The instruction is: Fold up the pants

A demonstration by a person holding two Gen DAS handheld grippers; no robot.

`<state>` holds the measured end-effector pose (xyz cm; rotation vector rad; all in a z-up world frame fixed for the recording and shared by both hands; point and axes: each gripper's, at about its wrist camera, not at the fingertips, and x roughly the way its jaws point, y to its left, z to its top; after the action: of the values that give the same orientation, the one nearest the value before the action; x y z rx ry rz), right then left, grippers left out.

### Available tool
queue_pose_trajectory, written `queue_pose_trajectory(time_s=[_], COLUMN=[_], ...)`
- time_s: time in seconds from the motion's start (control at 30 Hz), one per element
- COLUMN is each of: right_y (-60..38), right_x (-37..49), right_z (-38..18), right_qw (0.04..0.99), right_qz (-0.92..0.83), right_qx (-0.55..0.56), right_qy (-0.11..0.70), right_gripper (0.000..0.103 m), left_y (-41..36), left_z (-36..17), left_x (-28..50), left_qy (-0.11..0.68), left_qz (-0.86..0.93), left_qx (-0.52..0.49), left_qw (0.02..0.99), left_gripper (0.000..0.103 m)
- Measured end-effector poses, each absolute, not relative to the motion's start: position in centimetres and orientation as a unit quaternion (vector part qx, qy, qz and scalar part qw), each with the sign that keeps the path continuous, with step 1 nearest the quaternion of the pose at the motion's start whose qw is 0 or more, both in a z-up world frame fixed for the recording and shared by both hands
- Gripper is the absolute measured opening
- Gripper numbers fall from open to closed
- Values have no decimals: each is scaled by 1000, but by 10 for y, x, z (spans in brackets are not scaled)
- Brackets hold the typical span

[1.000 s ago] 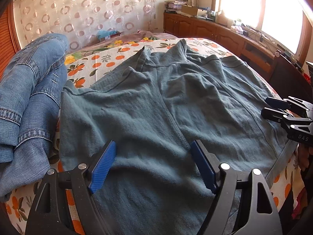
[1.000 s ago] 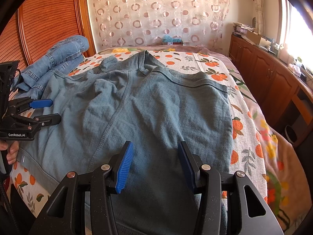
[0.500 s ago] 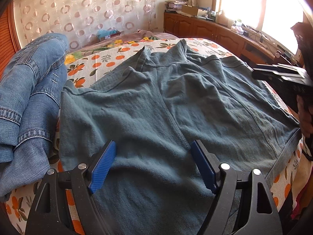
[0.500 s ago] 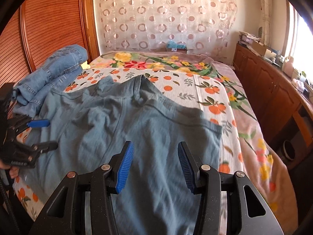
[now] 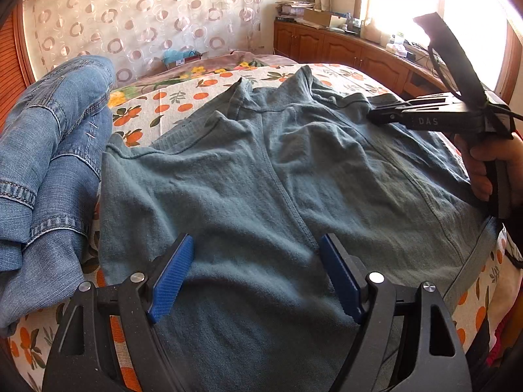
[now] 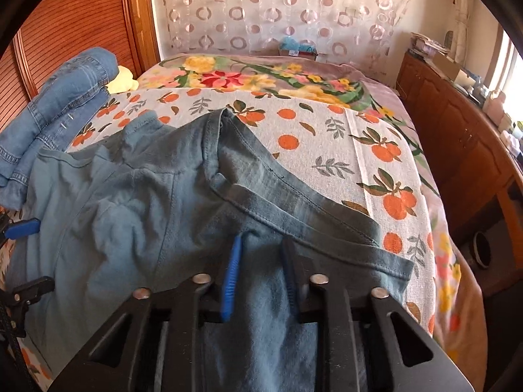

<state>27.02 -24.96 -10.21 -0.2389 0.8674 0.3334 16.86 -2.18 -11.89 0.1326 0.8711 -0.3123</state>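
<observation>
Right gripper (image 6: 261,258) pinching teal pants (image 5: 248,196) fabric on the bed (image 6: 327,137); left gripper (image 5: 258,277) spread wide above them.

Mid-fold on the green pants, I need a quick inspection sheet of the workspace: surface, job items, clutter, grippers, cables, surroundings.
Surface: bed with orange-print sheet, floral blanket beyond it.
Job's things: grey-green pants spread flat, wrinkled; one edge lifted into a ridge.
Clutter: blue jeans piled beside the pants; a yellow item behind them.
Grippers: left gripper open over the pants, gripping nothing; right gripper shut on pants fabric.
Cables: black cable on the right gripper's handle.
Surroundings: wooden cabinets under a bright window, circle-pattern curtain, slatted wooden panel.
</observation>
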Motion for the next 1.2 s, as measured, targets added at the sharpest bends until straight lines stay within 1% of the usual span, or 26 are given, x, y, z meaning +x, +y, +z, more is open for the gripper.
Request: queue_pose_trajectory(time_s=[0.07, 0.27, 0.47, 0.53, 0.6, 0.67, 0.73, 0.8, 0.83, 0.9, 1.2], right_y=[-246, -252, -257, -263, -273, -282, -292, -301, -307, -318, -360], right_x=[271, 270, 271, 263, 244, 224, 199, 174, 162, 142, 73], right_z=[-99, -82, -95, -90, -83, -77, -75, -75, -76, -82, -95], right_qw=[896, 915, 906, 906, 908, 909, 913, 916, 916, 918, 924], right_qz=[143, 123, 120, 128, 140, 148, 149, 153, 156, 154, 105], right_qx=[-129, -110, -110, -106, -96, -92, -93, -91, -86, -76, -47], right_qy=[399, 367, 390, 390, 383, 380, 367, 359, 359, 358, 364], right_gripper=[2, 1, 2, 5, 6, 11, 23, 29, 34, 41, 42], left_y=[-22, -20, -20, -20, -20, -20, -20, -20, -20, -20, -20], left_z=[-119, -118, -118, -118, -118, -118, -118, -118, -118, -118, -118], left_x=[169, 169, 169, 169, 168, 168, 169, 169, 169, 169, 169], left_qy=[420, 419, 419, 419, 419, 419, 420, 419, 419, 419, 420], left_qz=[-151, -145, -144, -144, -144, -144, -145, -145, -145, -144, -144], left_qx=[64, 62, 62, 62, 62, 62, 61, 61, 62, 64, 63], left_qw=[893, 894, 894, 894, 894, 894, 894, 894, 894, 894, 894], left_gripper=[80, 80, 80, 80, 80, 80, 80, 80, 80, 80, 80])
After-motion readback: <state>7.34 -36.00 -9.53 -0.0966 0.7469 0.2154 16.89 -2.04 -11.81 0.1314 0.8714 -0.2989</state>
